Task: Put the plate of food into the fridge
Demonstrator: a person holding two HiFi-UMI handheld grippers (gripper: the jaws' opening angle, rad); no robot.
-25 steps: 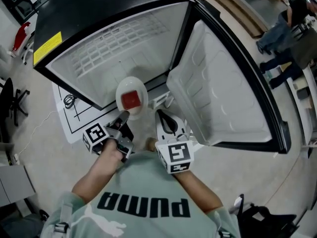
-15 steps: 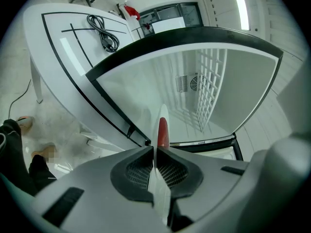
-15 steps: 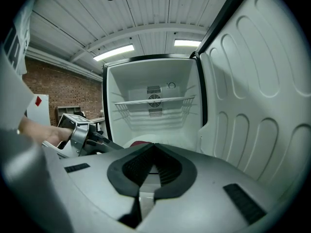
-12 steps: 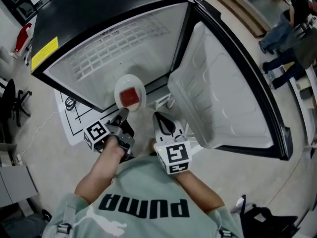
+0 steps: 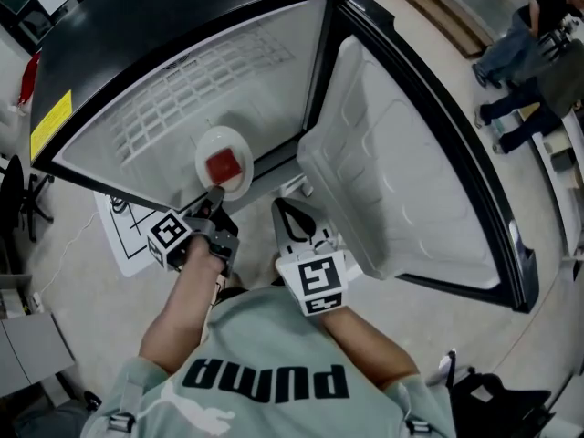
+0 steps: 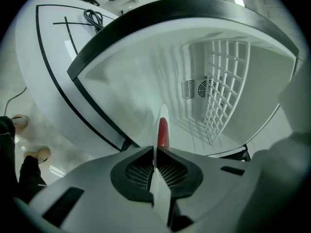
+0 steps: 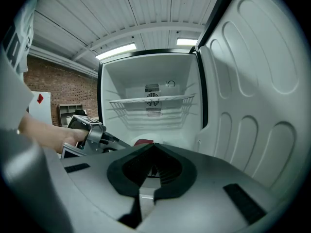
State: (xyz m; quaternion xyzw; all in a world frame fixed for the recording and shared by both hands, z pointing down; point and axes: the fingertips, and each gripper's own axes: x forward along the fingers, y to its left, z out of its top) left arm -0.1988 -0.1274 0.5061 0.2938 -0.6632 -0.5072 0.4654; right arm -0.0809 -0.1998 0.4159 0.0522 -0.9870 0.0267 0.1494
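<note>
The white plate [image 5: 224, 161] carries a red square of food [image 5: 222, 165] and hangs level at the mouth of the open fridge [image 5: 182, 26]. My left gripper [image 5: 215, 195] is shut on the plate's near rim. In the left gripper view the plate [image 6: 162, 115] shows edge-on between the closed jaws of that gripper [image 6: 156, 149], with the red food [image 6: 163, 132] beyond them. My right gripper [image 5: 281, 210] hovers just right of the plate, shut with nothing in it. In the right gripper view the closed jaws of the right gripper [image 7: 154, 147] point into the fridge, with the left gripper [image 7: 92, 135] at the left.
The fridge door [image 5: 401, 181] stands wide open on the right, close beside my right gripper. A white wire shelf [image 7: 151, 102] spans the fridge's interior. A floor mat with black lines [image 5: 128, 235] lies by the fridge. People [image 5: 520, 71] stand at the far right.
Both grippers have moved forward toward the fridge. The plate has travelled with the left gripper further into the opening.
</note>
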